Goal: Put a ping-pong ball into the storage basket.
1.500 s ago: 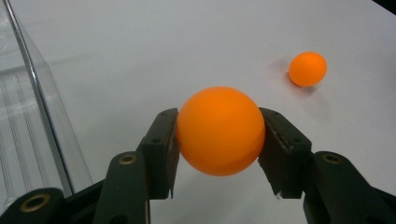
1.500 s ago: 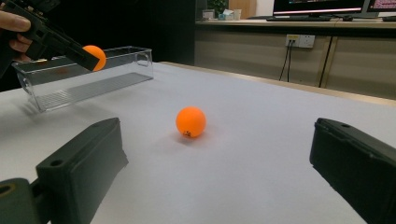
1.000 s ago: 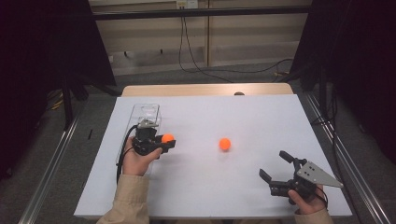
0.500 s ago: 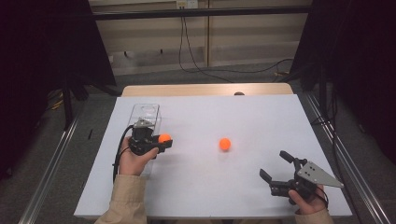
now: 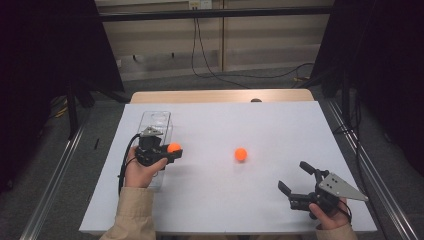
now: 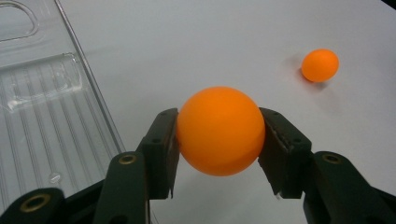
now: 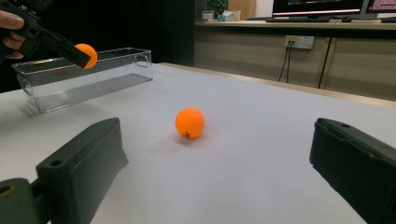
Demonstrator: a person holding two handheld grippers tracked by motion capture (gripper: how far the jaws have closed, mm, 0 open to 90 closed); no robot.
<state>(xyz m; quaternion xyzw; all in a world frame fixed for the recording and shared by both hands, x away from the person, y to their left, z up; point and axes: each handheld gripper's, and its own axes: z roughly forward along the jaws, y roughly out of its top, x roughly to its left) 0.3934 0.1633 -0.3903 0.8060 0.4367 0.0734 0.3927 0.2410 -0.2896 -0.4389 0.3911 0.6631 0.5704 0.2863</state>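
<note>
A: Start nearest you. What is your right gripper [image 5: 296, 181] doing?

B: It sits low at the near right of the white table [image 5: 280, 120], in your right hand [image 5: 327, 210]. Its 2 jaws stand wide apart with nothing between them. In the right gripper view they frame bare table, and the loose ball lies beyond them.

A: And your left gripper [image 5: 172, 152]?

B: Your left hand [image 5: 140, 172] carries it at the near left. Its jaws are clamped on 1 orange ball, the held ball [image 6: 219, 130]. In the left gripper view both pads press its sides, and the ball sits above the table, just beside the long edge of the clear plastic box [image 6: 42, 116]. In the high view the held ball [image 5: 173, 148] is at the right side of that box [image 5: 155, 120], not inside it.

A: Where is the second ball?

B: The loose ball [image 5: 241, 154] rests on the table near the middle, well apart from both of your grippers. In the right gripper view it [image 7: 190, 123] lies between your 2 jaws' lines of sight, with the box [image 7: 93, 74] farther off to the left.

A: Farthest out?

B: A wooden strip [image 5: 220, 96] runs along the table's far edge, and cables [image 5: 210, 60] hang on the wall behind it.
</note>
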